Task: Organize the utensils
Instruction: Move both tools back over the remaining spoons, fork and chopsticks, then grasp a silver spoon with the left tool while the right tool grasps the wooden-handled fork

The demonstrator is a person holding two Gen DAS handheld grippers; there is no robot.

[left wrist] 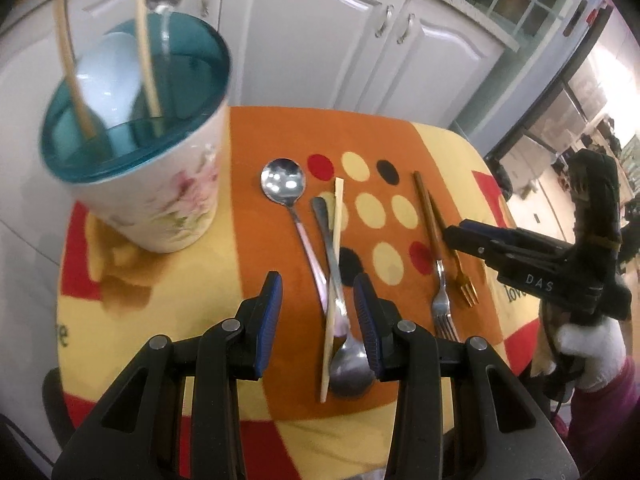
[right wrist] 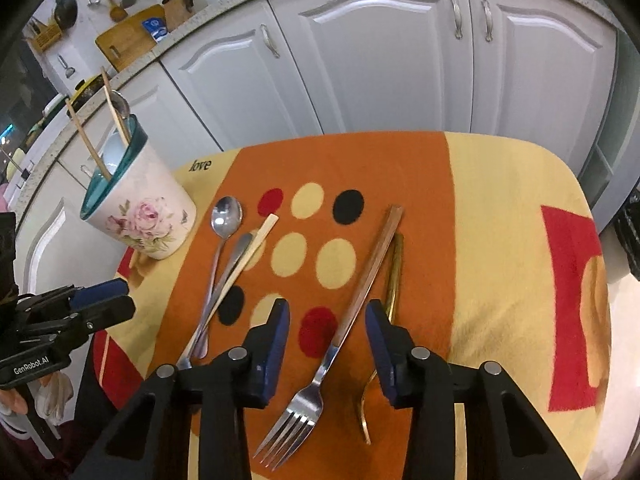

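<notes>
Right gripper (right wrist: 326, 344) hangs over the wood-handled steel fork (right wrist: 320, 372), fingers apart and empty, straddling its handle, which runs lengthwise between them on the worktop (right wrist: 500, 240); left gripper (left wrist: 318, 320) gapes over spoons.

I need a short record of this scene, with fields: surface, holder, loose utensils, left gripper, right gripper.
surface: patterned cloth on a table
holder: floral cup, upright, chopsticks standing inside
loose utensils: two spoons and a pale chopstick crossing; silver fork and gold fork side by side
left gripper: open, over the crossed spoons
right gripper: open, astride the silver fork
</notes>
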